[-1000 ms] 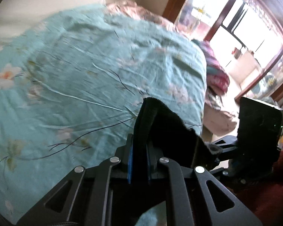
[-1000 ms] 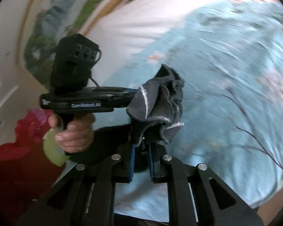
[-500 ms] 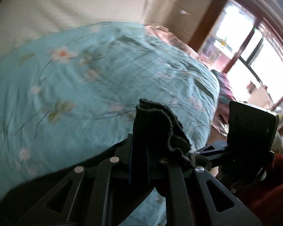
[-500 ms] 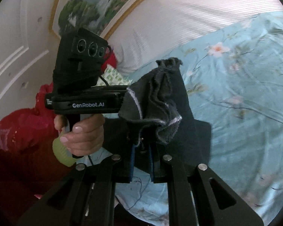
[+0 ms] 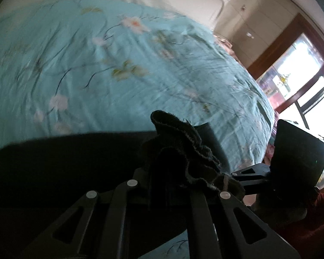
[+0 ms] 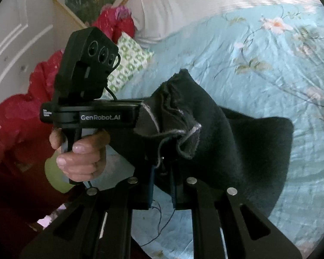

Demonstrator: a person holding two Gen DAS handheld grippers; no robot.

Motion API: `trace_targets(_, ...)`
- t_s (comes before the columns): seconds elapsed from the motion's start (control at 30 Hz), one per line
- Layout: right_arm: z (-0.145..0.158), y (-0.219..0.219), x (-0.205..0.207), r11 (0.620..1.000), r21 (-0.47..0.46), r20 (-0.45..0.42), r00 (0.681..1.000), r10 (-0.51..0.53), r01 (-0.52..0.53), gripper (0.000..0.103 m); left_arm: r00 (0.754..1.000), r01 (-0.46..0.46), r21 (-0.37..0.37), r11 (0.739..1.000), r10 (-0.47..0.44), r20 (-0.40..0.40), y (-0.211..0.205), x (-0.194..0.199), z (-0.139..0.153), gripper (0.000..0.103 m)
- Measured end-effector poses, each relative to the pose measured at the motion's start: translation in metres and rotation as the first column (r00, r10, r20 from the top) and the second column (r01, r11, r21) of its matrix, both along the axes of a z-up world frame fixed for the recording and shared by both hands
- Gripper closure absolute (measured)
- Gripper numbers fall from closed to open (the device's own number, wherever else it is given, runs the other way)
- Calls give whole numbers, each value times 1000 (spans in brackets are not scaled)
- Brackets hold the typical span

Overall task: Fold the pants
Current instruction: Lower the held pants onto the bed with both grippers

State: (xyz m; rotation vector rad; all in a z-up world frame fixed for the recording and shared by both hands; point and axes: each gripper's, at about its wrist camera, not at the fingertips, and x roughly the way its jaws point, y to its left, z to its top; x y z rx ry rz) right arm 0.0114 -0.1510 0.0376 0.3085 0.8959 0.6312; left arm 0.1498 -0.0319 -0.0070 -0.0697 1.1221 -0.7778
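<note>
The dark pants [image 5: 54,161] hang between both grippers above the teal floral bedspread [image 5: 97,64]. My left gripper [image 5: 159,185] is shut on a bunched hem edge of the pants [image 5: 179,142]. My right gripper [image 6: 162,185] is shut on another bunched edge of the pants [image 6: 237,146], with grey seam edges showing. The left gripper body [image 6: 92,114], held by a hand, shows in the right wrist view close to the left of the cloth. The right gripper body [image 5: 291,157] shows at the right of the left wrist view.
White pillows [image 6: 183,6] lie at the head of the bed [image 6: 270,64]. A green patterned cushion [image 6: 129,62] and red fabric [image 6: 15,112] lie at the left. Bright windows with wooden frames [image 5: 291,73] stand beyond the bed's far side.
Both grippers have lifted and tilted up with the pants. More of the dark cloth now spreads out below them over the bedspread.
</note>
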Motion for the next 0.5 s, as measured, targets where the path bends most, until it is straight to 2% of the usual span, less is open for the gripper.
trace_targets(0.33, -15, 10, 7, 999, -37, -57, 998, 25, -27, 84, 992, -111, -3, 994, 111, -57, 27, -5, -22, 97)
trace_targets(0.5, -15, 14, 7, 999, -30, -61, 997, 37, -39, 74, 981, -190, 2, 982, 190, -46, 44, -11, -19, 96)
